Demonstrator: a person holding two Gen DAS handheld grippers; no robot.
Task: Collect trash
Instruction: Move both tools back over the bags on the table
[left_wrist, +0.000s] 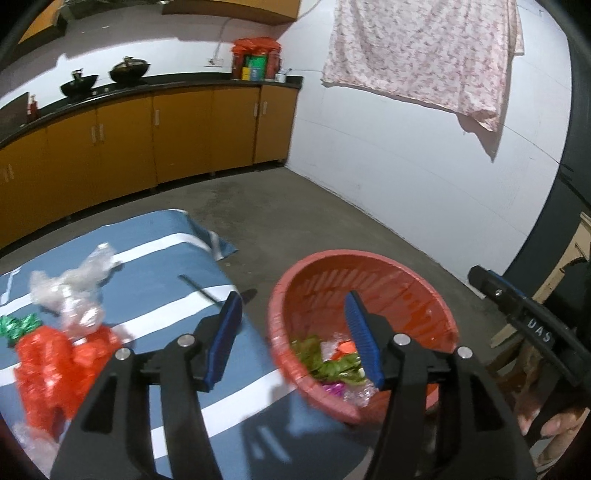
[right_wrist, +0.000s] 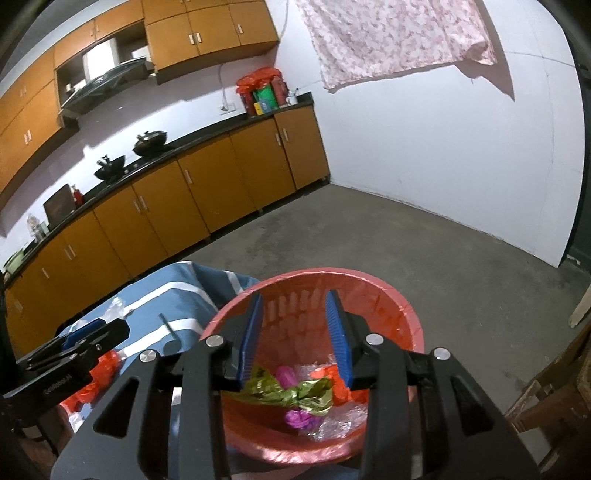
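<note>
A red plastic basket (left_wrist: 417, 291) (right_wrist: 391, 295) stands beside the table and holds green, purple, orange and clear wrappers (right_wrist: 295, 395). My left gripper (left_wrist: 293, 310) is open over the table's edge and the basket's left rim, nothing between its blue pads. On the blue striped tablecloth (left_wrist: 162, 258) lie a clear crumpled plastic wrapper (left_wrist: 74, 288), a red foil wrapper (left_wrist: 59, 369) and a green foil scrap (left_wrist: 20, 326). My right gripper (right_wrist: 293, 308) is open above the basket, with nothing held. The left gripper (right_wrist: 92, 338) shows at the left of the right wrist view.
Orange kitchen cabinets (left_wrist: 147, 136) with a dark counter and two woks (left_wrist: 129, 70) line the far wall. A floral cloth (left_wrist: 424, 51) hangs on the white wall. Bare concrete floor (right_wrist: 406, 236) lies beyond the basket. Wooden furniture (right_wrist: 546, 406) stands at the right.
</note>
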